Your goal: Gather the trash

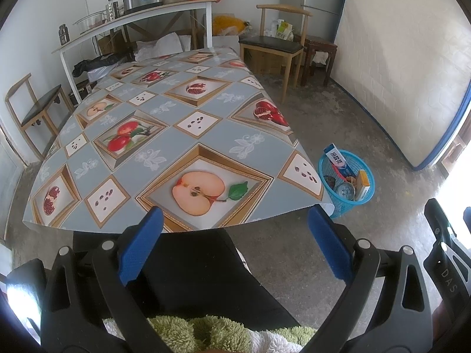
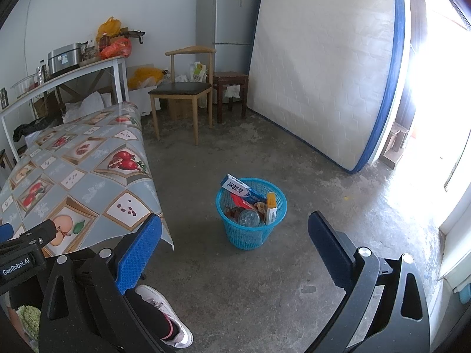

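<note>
Blue basket (image 2: 252, 223) beside table (image 2: 88, 173)

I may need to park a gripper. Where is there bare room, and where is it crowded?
The table top shows nothing on it, edge to edge. The floor between table, basket and mattress is bare too. Crowded: the basket, full of boxes and scraps; the shelf behind the table; the corner by the chair. Both left gripper and right gripper are open.
</note>
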`<action>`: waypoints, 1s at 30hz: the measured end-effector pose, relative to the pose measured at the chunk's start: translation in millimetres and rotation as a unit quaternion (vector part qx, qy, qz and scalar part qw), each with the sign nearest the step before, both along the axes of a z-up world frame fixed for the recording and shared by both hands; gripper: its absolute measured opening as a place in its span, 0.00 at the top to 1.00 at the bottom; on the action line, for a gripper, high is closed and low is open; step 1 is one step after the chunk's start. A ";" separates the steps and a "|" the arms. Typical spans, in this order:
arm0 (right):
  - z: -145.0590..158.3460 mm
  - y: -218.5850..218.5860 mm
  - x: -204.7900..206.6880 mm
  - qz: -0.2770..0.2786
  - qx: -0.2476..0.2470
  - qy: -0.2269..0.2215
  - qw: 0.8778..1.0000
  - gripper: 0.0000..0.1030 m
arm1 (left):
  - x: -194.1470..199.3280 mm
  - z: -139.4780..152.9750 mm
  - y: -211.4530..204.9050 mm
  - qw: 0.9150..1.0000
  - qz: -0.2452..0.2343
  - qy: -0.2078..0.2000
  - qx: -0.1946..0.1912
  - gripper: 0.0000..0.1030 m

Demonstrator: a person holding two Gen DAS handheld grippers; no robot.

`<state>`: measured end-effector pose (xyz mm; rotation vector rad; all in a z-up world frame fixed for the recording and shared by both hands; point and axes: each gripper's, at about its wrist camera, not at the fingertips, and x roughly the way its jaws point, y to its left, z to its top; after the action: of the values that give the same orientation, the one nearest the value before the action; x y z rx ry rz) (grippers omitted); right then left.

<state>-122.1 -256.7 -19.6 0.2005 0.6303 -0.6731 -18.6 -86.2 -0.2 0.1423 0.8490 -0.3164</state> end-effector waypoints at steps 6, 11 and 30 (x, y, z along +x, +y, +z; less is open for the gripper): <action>1.4 -3.4 1.0 0.002 0.000 -0.002 1.000 0.06 | 1.4 0.7 -0.7 1.000 0.000 0.000 0.000 0.08; 2.8 -2.9 0.4 0.002 -0.001 -0.003 1.000 0.06 | 0.6 0.6 -0.2 1.000 0.000 -0.001 0.000 0.08; 6.2 -4.0 0.5 0.001 -0.002 -0.003 1.000 0.06 | 0.8 0.9 -1.9 1.000 -0.002 0.002 0.002 0.08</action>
<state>-121.6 -260.8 -13.4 0.1987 0.6231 -0.6707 -17.8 -88.0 0.8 0.1461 0.8528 -0.3188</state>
